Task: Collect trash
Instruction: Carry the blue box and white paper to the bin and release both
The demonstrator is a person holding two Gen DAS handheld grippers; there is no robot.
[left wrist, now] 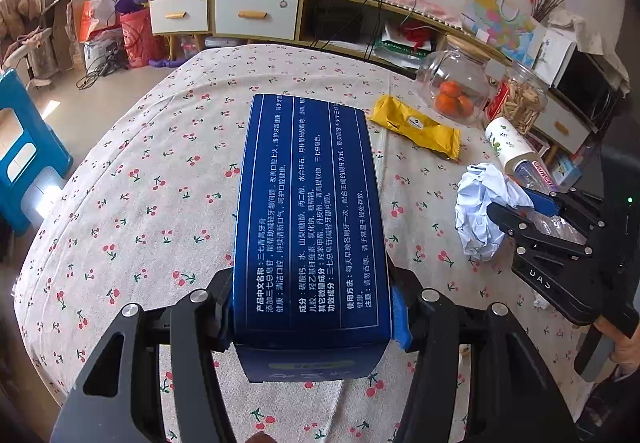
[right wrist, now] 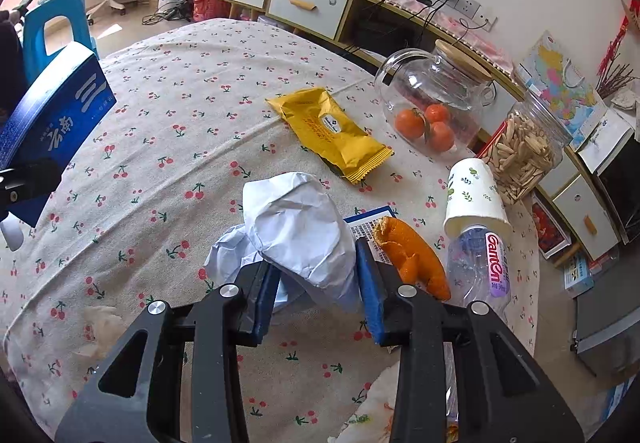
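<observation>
My left gripper (left wrist: 316, 309) is shut on a blue toothpaste box (left wrist: 310, 211) and holds it above the cherry-print tablecloth (left wrist: 140, 183); the box also shows at the left of the right wrist view (right wrist: 56, 111). My right gripper (right wrist: 316, 283) is shut on a crumpled white paper ball (right wrist: 298, 227), which also shows in the left wrist view (left wrist: 484, 207). A yellow snack wrapper (right wrist: 330, 133), an orange peel (right wrist: 412, 255), a paper cup (right wrist: 474, 199) and a clear plastic bottle (right wrist: 480, 267) lie on the table to the right.
A glass jar with oranges (right wrist: 432, 103) and a jar of sticks (right wrist: 524, 151) stand at the table's far right. A small leaflet (right wrist: 370, 219) lies under the peel. A crumpled tissue (right wrist: 100, 327) lies near left. A blue stool (left wrist: 24, 147) stands left of the table.
</observation>
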